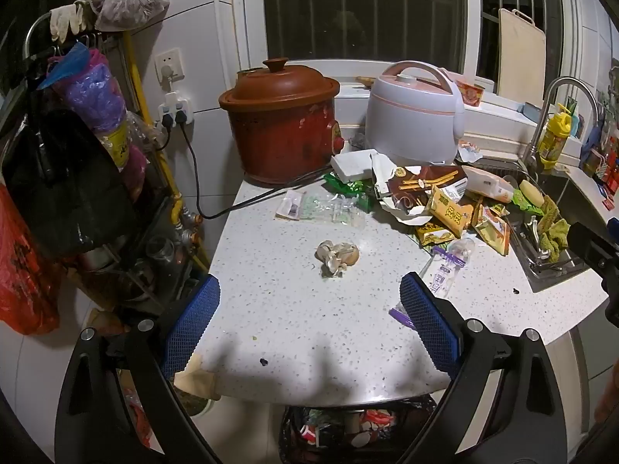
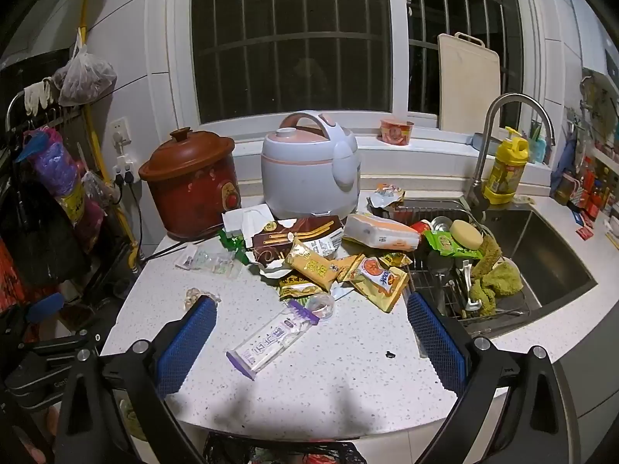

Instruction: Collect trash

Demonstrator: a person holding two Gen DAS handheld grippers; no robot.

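Trash lies on the white speckled counter (image 1: 294,332): a pale crumpled scrap like garlic skins (image 1: 336,256), a clear purple-edged wrapper (image 2: 271,338), yellow snack packets (image 2: 313,268), a brown box (image 2: 298,237) and a clear plastic bag (image 1: 321,208). My left gripper (image 1: 309,321) is open and empty, with the scrap just beyond its fingers. My right gripper (image 2: 309,344) is open and empty, with the purple-edged wrapper lying between its fingers. A bin with a black liner (image 1: 359,429) stands below the counter's near edge.
A red clay cooker (image 1: 280,127) and a white rice cooker (image 1: 416,114) stand at the back. A sink (image 2: 541,259) with a dish rack (image 2: 464,290), sponge and cloths is to the right. Bags hang on a rack (image 1: 69,162) at the left.
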